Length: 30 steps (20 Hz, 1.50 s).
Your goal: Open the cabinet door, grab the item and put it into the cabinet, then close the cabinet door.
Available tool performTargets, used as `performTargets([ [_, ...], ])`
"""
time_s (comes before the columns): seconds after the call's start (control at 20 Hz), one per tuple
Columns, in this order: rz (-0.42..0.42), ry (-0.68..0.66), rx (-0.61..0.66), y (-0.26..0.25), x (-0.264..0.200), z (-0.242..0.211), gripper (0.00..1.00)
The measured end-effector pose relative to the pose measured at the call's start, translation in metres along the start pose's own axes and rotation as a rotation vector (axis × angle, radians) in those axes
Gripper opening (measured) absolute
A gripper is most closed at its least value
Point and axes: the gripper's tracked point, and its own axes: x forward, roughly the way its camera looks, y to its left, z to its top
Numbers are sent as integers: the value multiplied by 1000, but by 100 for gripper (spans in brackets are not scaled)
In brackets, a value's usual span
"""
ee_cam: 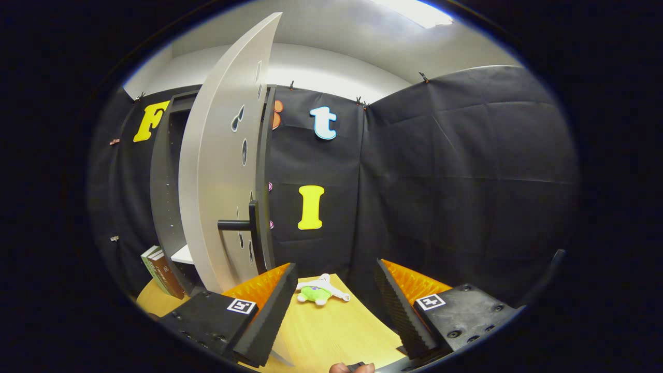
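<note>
On the left, the cabinet door (222,171) stands open; the plush toy (318,291) lies ungrabbed on the table (331,331) beyond the spread, empty gripper (331,305); placing and closing remain.

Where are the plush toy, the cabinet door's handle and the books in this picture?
plush toy (317,293): gripper view, its green middle, on the table between the open fingers.
handle (252,224): gripper view, its upright bar on the open door.
books (161,271): gripper view, their spines beside the cabinet.
</note>
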Motion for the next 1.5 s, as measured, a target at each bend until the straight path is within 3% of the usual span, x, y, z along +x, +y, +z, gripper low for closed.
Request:
performTargets([
  [0.35, 13, 11, 11, 18, -10, 1, 95],
  [0.65, 71, 26, 30, 54, -23, -1, 96],
  [1.5, 366, 66, 74, 232, -35, -7, 96],
])
